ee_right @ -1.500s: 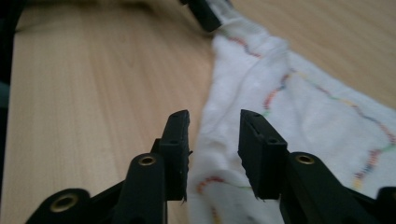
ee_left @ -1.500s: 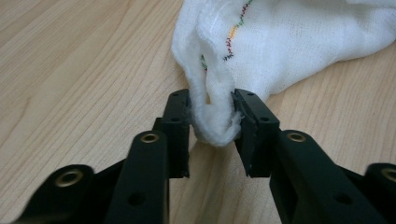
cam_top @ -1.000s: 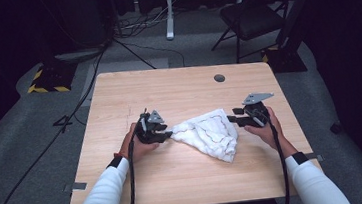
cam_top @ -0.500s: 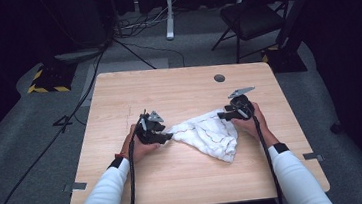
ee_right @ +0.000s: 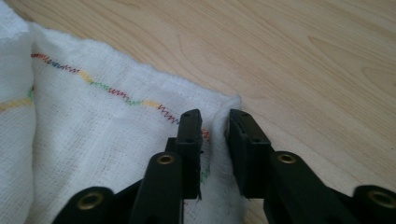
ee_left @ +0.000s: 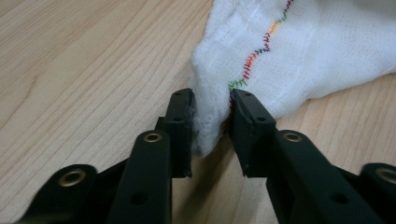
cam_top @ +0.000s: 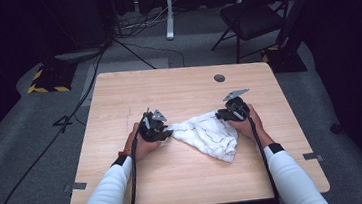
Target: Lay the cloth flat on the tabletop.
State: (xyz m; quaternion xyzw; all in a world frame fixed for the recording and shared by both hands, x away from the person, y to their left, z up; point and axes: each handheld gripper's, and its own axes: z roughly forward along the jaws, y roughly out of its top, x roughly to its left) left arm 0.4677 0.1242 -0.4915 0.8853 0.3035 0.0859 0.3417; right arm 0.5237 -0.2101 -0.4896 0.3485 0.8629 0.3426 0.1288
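left gripper [ee_left: 211, 116]: jaws just closing, pinching a corner of the white cloth [ee_left: 299, 56]
right gripper [ee_right: 214, 128]: jaws just closing, nipping the cloth's opposite corner

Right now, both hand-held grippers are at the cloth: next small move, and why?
Probably lift both corners together and draw them apart. The left hand-held gripper pinches a bunched corner of the white cloth, the right hand-held gripper its stitched edge; both have just been closing. The rest lies crumpled on the table.

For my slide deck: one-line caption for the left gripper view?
Left tongs pinching a corner of the white cloth with rainbow zigzag stitching, on the wooden table.
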